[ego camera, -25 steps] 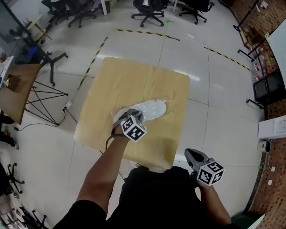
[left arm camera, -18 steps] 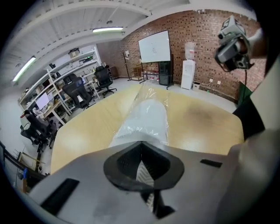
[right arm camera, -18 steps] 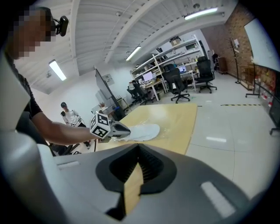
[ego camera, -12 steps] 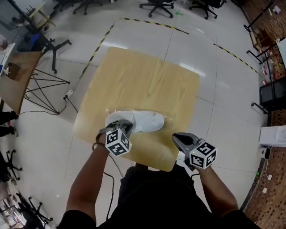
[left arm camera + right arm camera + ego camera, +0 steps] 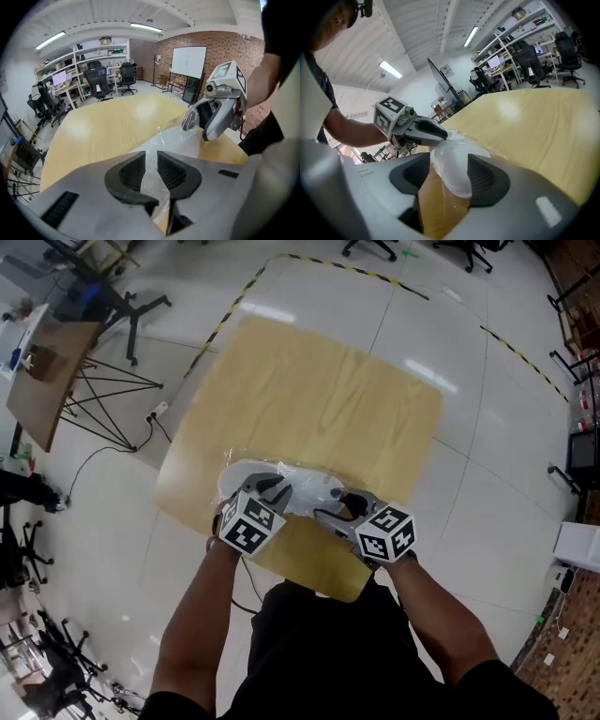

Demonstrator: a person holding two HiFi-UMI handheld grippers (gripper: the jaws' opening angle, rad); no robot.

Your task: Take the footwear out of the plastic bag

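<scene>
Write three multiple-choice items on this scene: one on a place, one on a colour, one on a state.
1. Where on the table does the shoe lie?
A) by the edge nearest the person
B) at the far corner
C) dead centre

2. What colour is the shoe?
A) black
B) white
C) red

3. How do the jaws of the right gripper stand?
A) shut on nothing
B) clamped on the table edge
C) wide apart with the shoe's end between them

Key:
1 A: the head view shows it close to the near edge.
2 B: it shows white through its clear plastic bag.
3 C: the right gripper view shows the pads far apart around the shoe's end. These jaws have just been opening.
</scene>
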